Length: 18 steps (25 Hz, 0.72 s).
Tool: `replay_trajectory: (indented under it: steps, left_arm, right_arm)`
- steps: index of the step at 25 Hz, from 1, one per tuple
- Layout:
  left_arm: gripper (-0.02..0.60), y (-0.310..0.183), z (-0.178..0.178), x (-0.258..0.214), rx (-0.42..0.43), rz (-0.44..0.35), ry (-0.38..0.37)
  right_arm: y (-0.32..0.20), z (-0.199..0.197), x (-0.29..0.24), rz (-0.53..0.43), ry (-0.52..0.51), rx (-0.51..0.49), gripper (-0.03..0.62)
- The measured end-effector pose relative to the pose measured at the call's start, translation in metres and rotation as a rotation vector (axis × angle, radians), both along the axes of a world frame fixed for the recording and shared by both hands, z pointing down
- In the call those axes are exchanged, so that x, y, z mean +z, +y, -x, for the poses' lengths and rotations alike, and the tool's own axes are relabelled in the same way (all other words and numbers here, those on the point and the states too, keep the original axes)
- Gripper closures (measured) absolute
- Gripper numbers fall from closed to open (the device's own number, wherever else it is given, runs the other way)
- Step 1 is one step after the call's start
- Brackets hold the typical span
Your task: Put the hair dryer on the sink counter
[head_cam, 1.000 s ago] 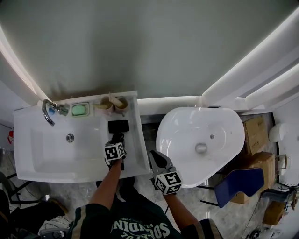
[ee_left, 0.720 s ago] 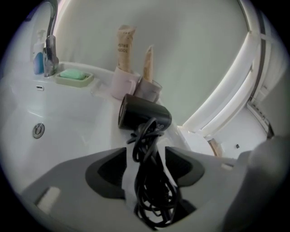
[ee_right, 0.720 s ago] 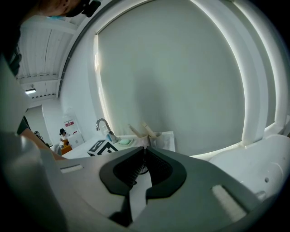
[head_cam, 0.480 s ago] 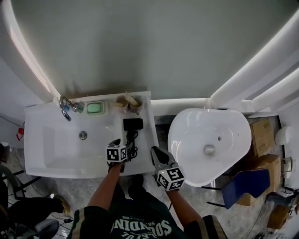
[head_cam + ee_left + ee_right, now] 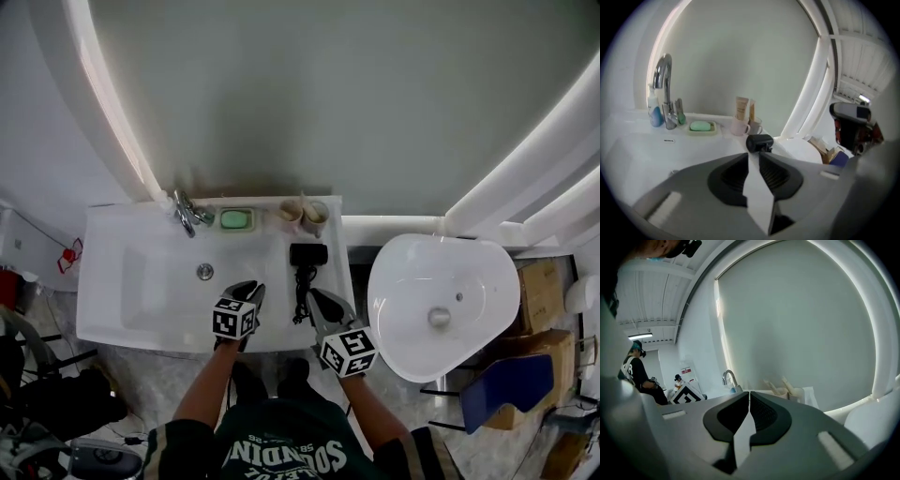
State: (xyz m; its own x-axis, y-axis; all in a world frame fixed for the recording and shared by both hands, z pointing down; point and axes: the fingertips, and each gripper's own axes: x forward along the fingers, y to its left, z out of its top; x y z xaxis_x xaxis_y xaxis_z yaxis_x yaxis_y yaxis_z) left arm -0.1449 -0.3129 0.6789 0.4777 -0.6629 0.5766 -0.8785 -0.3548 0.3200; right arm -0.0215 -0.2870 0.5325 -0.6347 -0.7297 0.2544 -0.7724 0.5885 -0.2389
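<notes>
While the hair dryer (image 5: 306, 267) lies on the counter (image 5: 330, 286) at its right side, likely light, rigid, slick, best taken by its handle, left gripper (image 5: 251, 289) jaws are closing on nothing; right gripper (image 5: 317, 298) jaws sit together, empty.

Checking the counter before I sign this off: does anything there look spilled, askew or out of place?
Nothing stands out. The hair dryer lies on the right end of the sink counter, its cord loosely bunched in front of it. The soap dish and cups stand in order by the wall.
</notes>
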Motion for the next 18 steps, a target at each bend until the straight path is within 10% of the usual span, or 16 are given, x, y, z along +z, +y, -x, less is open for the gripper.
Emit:
replay_trajectory:
  steps: [4,18]
  left_arm:
    - [0.529,0.012,0.032,-0.022,0.022,-0.079,-0.096]
    - [0.531,0.044,0.107,-0.110,-0.018,-0.307,-0.100]
  right_arm:
    - [0.004,0.030,-0.012,-0.029,-0.005,-0.028,0.591]
    - [0.010,0.087,-0.046,-0.144,0.018,-0.005,0.591]
